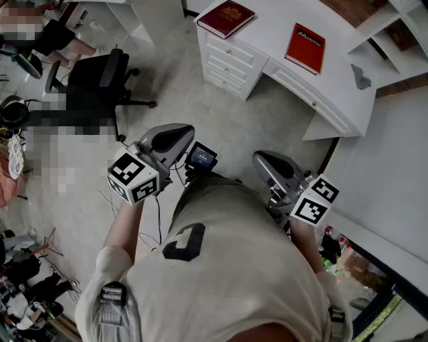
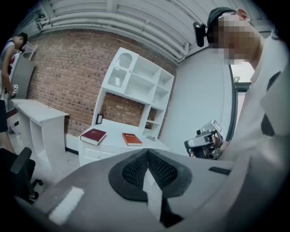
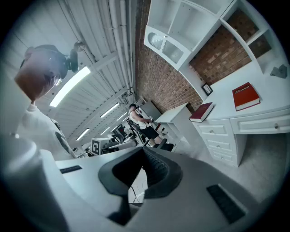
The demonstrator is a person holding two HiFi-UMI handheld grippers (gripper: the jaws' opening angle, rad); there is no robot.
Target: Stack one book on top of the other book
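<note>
Left gripper view shows the left gripper (image 2: 147,153) with its black ribbed pads (image 2: 132,171) pressed together and nothing between them. Right gripper view shows the right gripper (image 3: 143,151) with its fingertips meeting too, likewise empty. Both grey, smooth-shelled grippers are held near the person's chest, well away from the white desk (image 1: 267,30) with drawers. Two books lie flat and apart on its top: a thick dark red book (image 1: 226,18) with a gold emblem, and a thinner red book (image 1: 305,47) with white lettering.
</note>
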